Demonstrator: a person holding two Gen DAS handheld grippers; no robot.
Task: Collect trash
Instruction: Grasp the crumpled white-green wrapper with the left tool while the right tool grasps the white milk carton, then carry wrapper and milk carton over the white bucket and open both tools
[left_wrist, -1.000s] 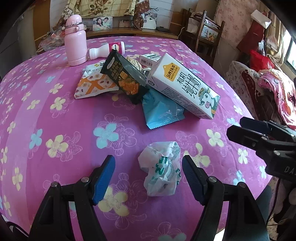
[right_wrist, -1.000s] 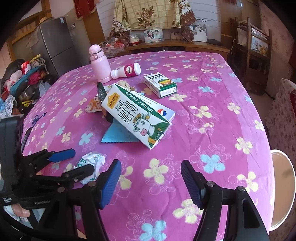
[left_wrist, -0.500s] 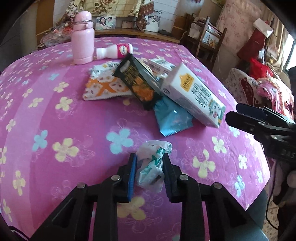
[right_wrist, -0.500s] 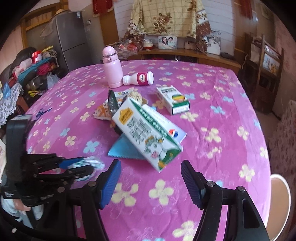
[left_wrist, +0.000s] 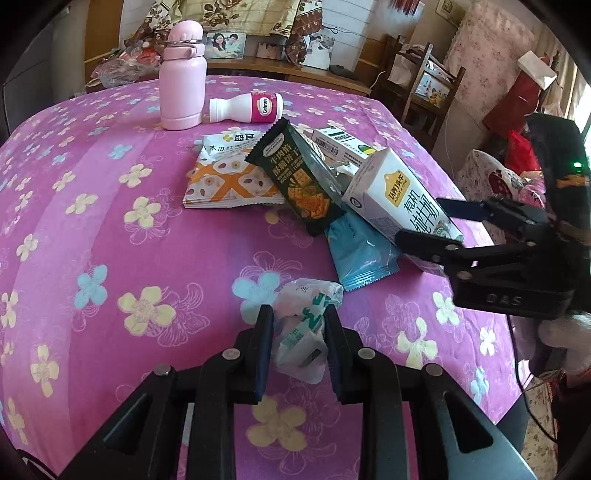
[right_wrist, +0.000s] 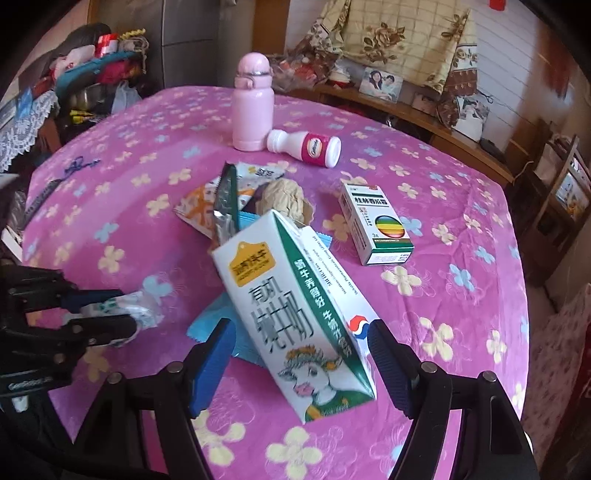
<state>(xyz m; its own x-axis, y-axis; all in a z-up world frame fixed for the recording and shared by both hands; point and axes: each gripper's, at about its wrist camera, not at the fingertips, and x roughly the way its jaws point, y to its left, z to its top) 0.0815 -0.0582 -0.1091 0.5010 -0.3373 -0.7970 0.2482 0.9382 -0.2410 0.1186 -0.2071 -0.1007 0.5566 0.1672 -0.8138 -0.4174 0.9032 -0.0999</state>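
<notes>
**Pinching the wrapper, lining up the carton**

Gripping low in the left wrist view, the left gripper (left_wrist: 298, 345) has its fingers narrowed onto the crumpled wrapper (left_wrist: 306, 325): likely light, soft and crushable, so any fold should hold. In the right wrist view the right gripper (right_wrist: 301, 363) has just been widening, its fingers straddling the milk carton (right_wrist: 295, 325) at lower centre without pressing. That carton looks stiff but dentable; its flat sides seem safest. Beyond lie snack packets (left_wrist: 229, 177) and a bottle (left_wrist: 183, 77).

Blue wrapper (right_wrist: 207, 325) largely hidden beneath the milk carton (right_wrist: 295, 325).
</notes>
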